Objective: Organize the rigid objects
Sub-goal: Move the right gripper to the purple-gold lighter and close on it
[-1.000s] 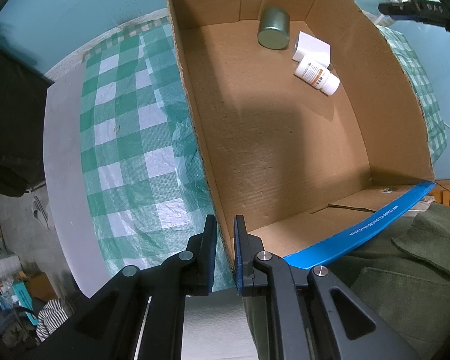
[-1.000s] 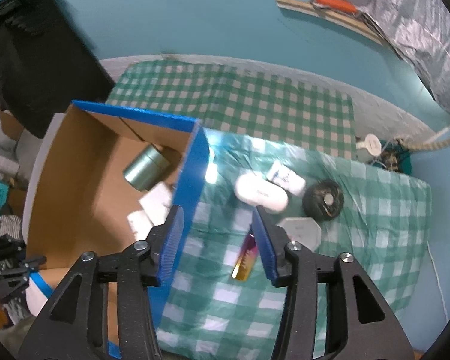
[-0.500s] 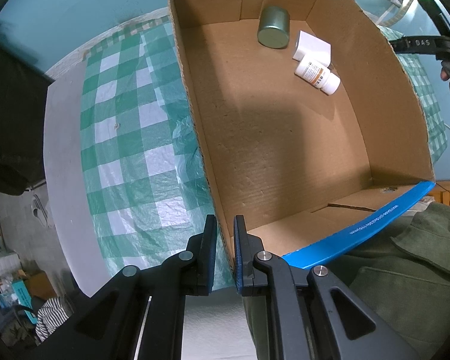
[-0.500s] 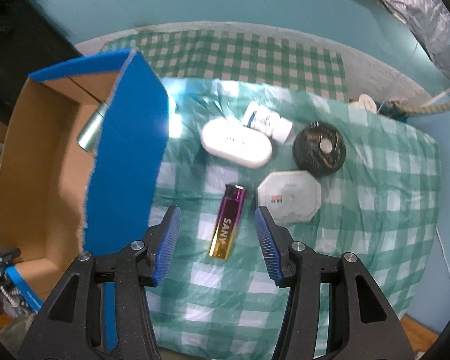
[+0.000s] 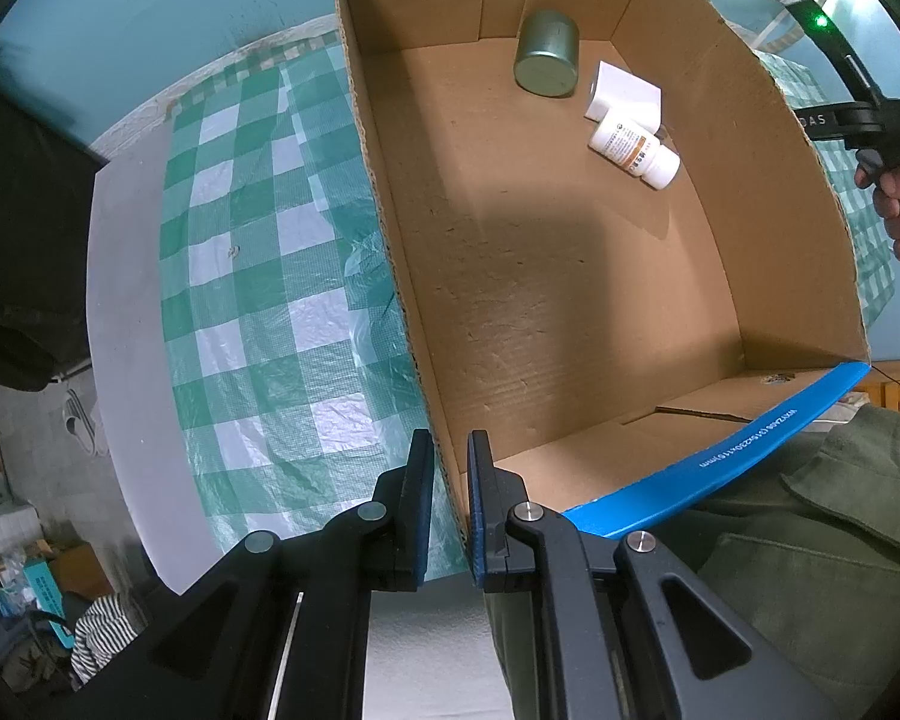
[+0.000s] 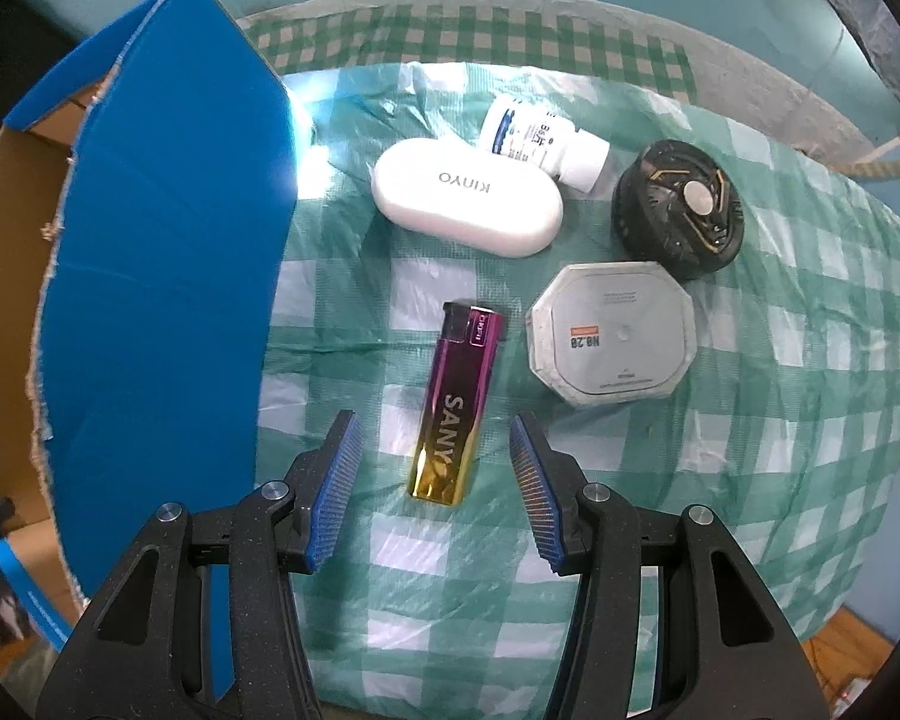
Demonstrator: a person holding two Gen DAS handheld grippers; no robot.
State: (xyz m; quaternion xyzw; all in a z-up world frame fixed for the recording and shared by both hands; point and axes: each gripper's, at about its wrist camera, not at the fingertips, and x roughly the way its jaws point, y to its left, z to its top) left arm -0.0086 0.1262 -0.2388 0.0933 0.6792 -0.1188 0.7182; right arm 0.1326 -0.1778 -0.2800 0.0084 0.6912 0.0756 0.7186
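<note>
My left gripper (image 5: pixel 450 504) is shut on the near left wall of the cardboard box (image 5: pixel 390 240). Inside the box lie a green tin (image 5: pixel 546 63), a white box (image 5: pixel 627 93) and a white pill bottle (image 5: pixel 633 147). My right gripper (image 6: pixel 435 492) is open, low over the checked cloth, its jaws either side of the lower end of a purple-gold lighter (image 6: pixel 459 402). Beyond the lighter lie a white oval case (image 6: pixel 468 206), a white-blue bottle (image 6: pixel 540 141), a black round object (image 6: pixel 678 216) and a grey octagonal box (image 6: pixel 612 333).
The box's blue outer wall (image 6: pixel 162 276) stands just left of my right gripper. The green checked cloth (image 5: pixel 240 276) covers the table. The person's green jacket (image 5: pixel 810 540) is at the near edge. The right hand-held gripper's handle (image 5: pixel 870 126) shows beyond the box.
My right gripper has moved away from the box, down over the cloth, and now straddles the lighter. My left gripper has stayed on the box wall.
</note>
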